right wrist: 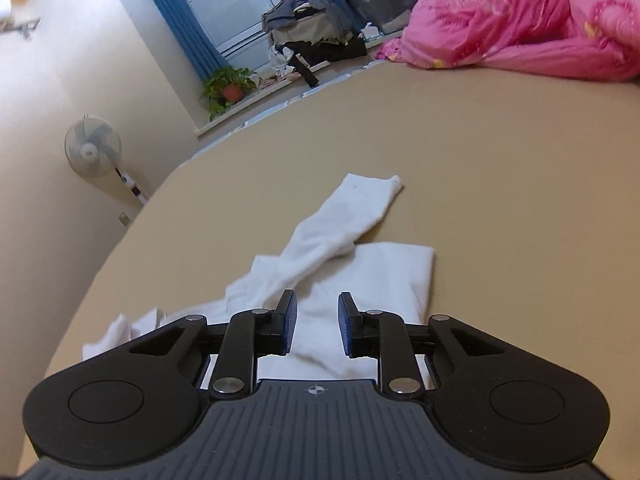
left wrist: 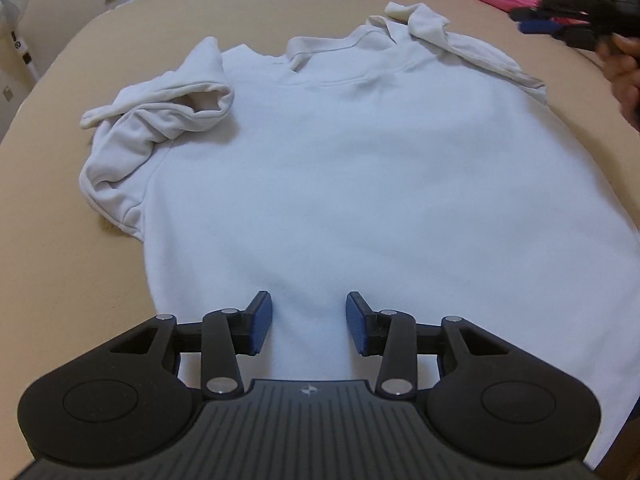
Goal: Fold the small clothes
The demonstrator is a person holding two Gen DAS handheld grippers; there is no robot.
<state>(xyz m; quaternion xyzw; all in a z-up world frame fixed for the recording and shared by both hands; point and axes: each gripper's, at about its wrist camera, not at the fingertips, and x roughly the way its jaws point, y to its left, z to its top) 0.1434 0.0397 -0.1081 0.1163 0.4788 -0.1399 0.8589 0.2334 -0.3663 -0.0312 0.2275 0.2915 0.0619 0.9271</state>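
Note:
A white short-sleeved shirt [left wrist: 340, 184] lies spread flat on the tan bed sheet [left wrist: 280, 8], collar at the far side, both sleeves bunched. My left gripper [left wrist: 309, 320] is open and empty, hovering over the shirt's near hem. My right gripper [right wrist: 318, 322] is open and empty above the shirt [right wrist: 360, 280], near one sleeve [right wrist: 344, 216] that lies out across the sheet. The right gripper also shows in the left wrist view [left wrist: 560, 24] at the far right, held in a hand above the shirt's right shoulder.
A pink quilt [right wrist: 520, 24] is heaped at the far side of the bed. Beyond the bed edge stand a white fan [right wrist: 94, 146], a potted plant [right wrist: 230, 88] and a pile of clothes [right wrist: 312, 28] on the window sill.

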